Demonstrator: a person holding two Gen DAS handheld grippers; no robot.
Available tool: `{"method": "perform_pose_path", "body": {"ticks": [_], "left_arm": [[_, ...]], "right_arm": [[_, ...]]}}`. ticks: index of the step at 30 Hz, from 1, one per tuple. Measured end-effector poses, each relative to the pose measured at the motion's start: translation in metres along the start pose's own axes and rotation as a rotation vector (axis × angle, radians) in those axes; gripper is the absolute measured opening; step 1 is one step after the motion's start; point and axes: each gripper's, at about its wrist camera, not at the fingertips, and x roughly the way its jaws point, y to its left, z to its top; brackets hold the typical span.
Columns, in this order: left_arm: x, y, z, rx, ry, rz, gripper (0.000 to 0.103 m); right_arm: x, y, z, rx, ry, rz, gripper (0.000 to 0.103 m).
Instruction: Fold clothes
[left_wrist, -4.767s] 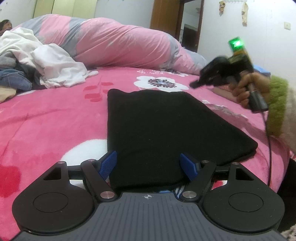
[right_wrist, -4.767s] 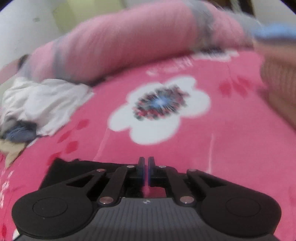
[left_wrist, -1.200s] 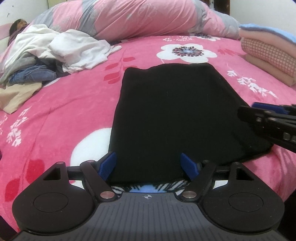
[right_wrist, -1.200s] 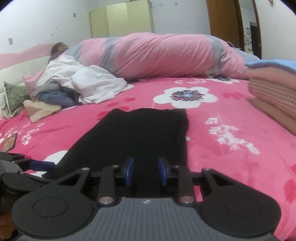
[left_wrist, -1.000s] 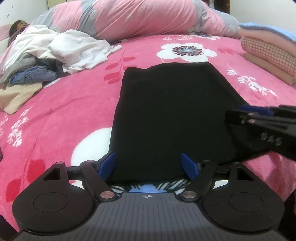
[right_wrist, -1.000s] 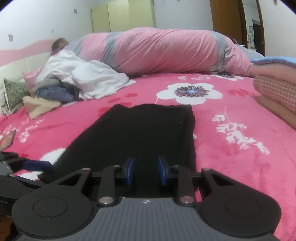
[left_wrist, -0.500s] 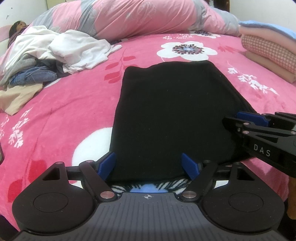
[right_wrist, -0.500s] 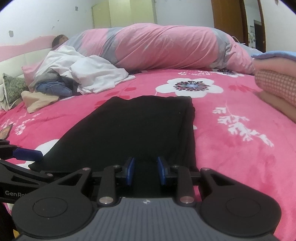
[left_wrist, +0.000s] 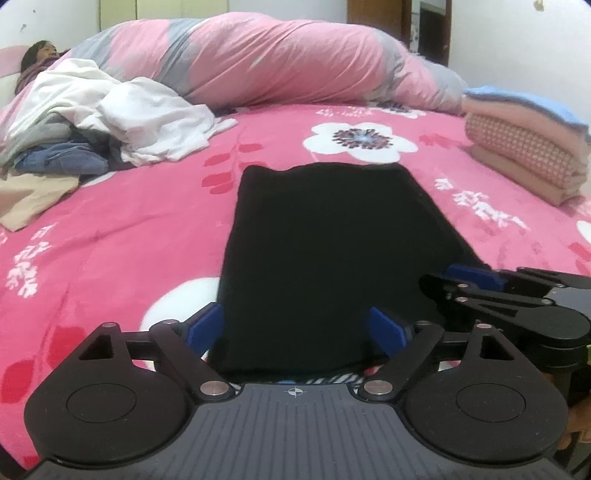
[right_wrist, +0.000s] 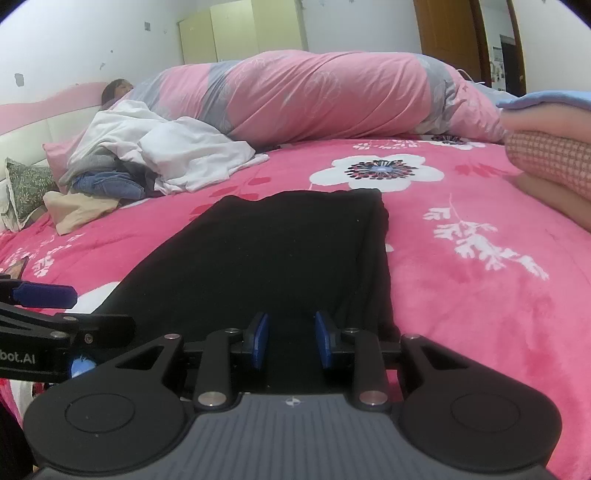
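A black garment (left_wrist: 325, 240) lies flat and folded into a long rectangle on the pink flowered bedspread (left_wrist: 110, 240). My left gripper (left_wrist: 295, 328) sits at its near edge; the jaws are opening, and the cloth edge lies between the wide-apart blue pads without being pressed. In the left wrist view my right gripper (left_wrist: 469, 282) reaches in low over the garment's near right corner. In its own view the right gripper (right_wrist: 290, 339) hovers over the black garment (right_wrist: 280, 251) with a narrow gap between its pads, pinching nothing that I can see. The left gripper's finger (right_wrist: 40, 295) shows at far left.
A heap of unfolded white, blue and beige clothes (left_wrist: 110, 122) lies at the back left. A rolled pink and grey quilt (left_wrist: 277, 62) runs across the back, with a person (left_wrist: 37, 55) lying at the headboard. Folded blankets (left_wrist: 524, 147) are stacked at the right.
The right gripper, earlier held up in the air, has come down low beside the garment's near right corner. The left gripper's jaws have widened slightly and its view has tipped upward.
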Motion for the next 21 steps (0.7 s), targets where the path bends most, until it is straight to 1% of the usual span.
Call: {"method": "perform_pose_path", "body": {"ticks": [2, 4, 13, 21], "left_arm": [[0.002, 0.0, -0.001, -0.002, -0.007, -0.01, 0.091], [0.003, 0.001, -0.002, -0.008, -0.012, -0.018, 0.095], [0.013, 0.012, -0.011, -0.064, 0.015, -0.064, 0.098], [0.016, 0.014, -0.017, -0.066, 0.011, -0.093, 0.102]], "right_arm": [[0.0, -0.001, 0.0, 0.007, 0.001, 0.003, 0.03], [0.0, -0.001, 0.0, 0.01, -0.001, 0.005, 0.03], [-0.001, 0.0, -0.002, 0.01, -0.003, 0.009, 0.031], [-0.001, 0.0, -0.001, 0.017, 0.007, 0.016, 0.032]]}}
